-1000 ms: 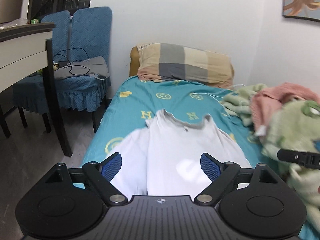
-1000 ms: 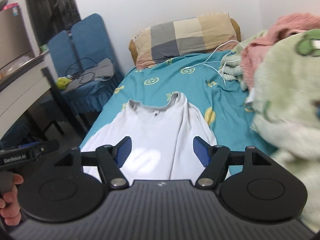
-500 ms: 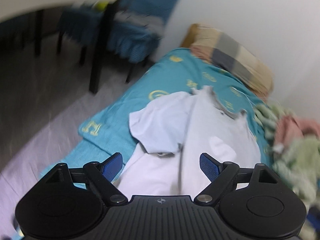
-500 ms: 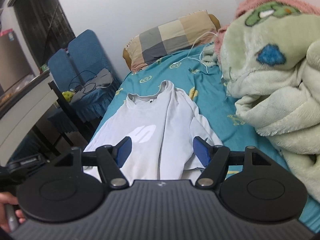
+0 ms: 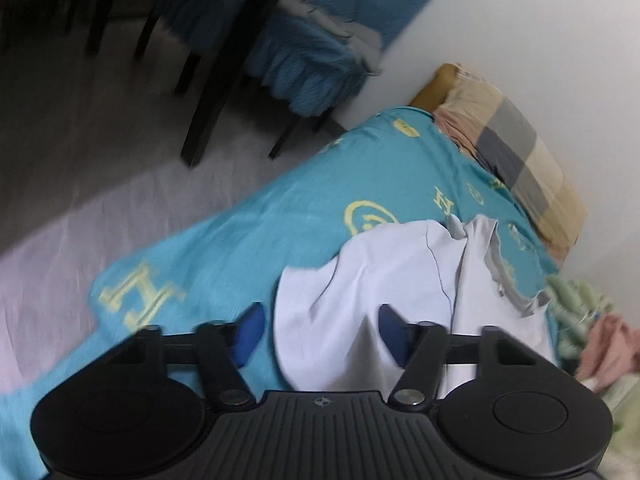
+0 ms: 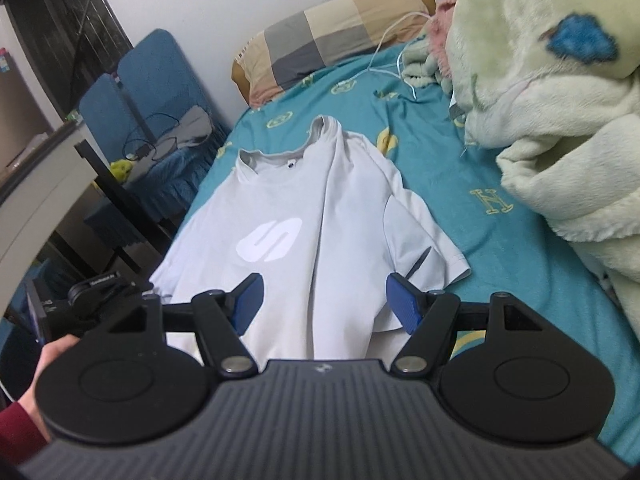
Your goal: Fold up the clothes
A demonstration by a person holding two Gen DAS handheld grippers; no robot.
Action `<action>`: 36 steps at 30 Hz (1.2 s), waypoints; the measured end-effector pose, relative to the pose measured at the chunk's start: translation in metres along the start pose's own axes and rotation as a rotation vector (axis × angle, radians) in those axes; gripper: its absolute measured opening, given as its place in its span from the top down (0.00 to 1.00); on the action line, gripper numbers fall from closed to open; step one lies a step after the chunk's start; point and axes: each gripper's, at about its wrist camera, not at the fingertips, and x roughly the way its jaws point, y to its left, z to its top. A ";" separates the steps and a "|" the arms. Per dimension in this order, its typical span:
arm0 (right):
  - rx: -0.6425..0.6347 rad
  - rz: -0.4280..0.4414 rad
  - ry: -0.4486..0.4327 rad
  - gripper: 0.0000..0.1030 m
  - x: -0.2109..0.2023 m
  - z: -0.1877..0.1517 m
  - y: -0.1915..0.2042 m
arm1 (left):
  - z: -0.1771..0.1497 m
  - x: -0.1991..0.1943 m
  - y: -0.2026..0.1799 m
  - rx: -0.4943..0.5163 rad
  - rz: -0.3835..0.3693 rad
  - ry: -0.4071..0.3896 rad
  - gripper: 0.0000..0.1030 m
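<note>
Left wrist view: the picture is tilted and smeared by motion blur, so the blue chairs [image 5: 304, 60] and the dark table leg [image 5: 224, 80] at the top are soft and cut off by the frame. The left gripper [image 5: 320, 334] has its blue pads spread wide with nothing pinched between them; it hangs over the near sleeve of the white T-shirt [image 5: 384, 280]. The shirt's lower part is hidden behind the gripper body. The shirt lies on the teal bedsheet [image 5: 248, 232], with a strip of bare sheet between it and the bed's edge toward the grey floor [image 5: 80, 152]. The plaid pillow [image 5: 516, 160] sits at the head of the bed against the wall.

Right wrist view: this one is sharp. The right gripper [image 6: 322, 300] is also spread wide and holds nothing, poised over the shirt's lower half. The white T-shirt [image 6: 288, 216] lies flat, collar toward the plaid pillow [image 6: 328, 36], with a lengthwise crease right of its white logo [image 6: 268, 240]; its hem is hidden behind the gripper. The fluffy green blanket [image 6: 552, 92] crowds the bed's right side, with open teal bedsheet [image 6: 480, 232] between it and the right sleeve. A white cable [image 6: 384, 68] trails near the pillow. At lower left, the left gripper [image 6: 92, 292] and the person's hand [image 6: 52, 356] are partly cut off.
</note>
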 end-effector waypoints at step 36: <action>0.147 -0.113 -0.063 0.33 0.035 0.019 -0.053 | 0.028 -0.048 -0.088 0.424 0.164 -0.074 0.47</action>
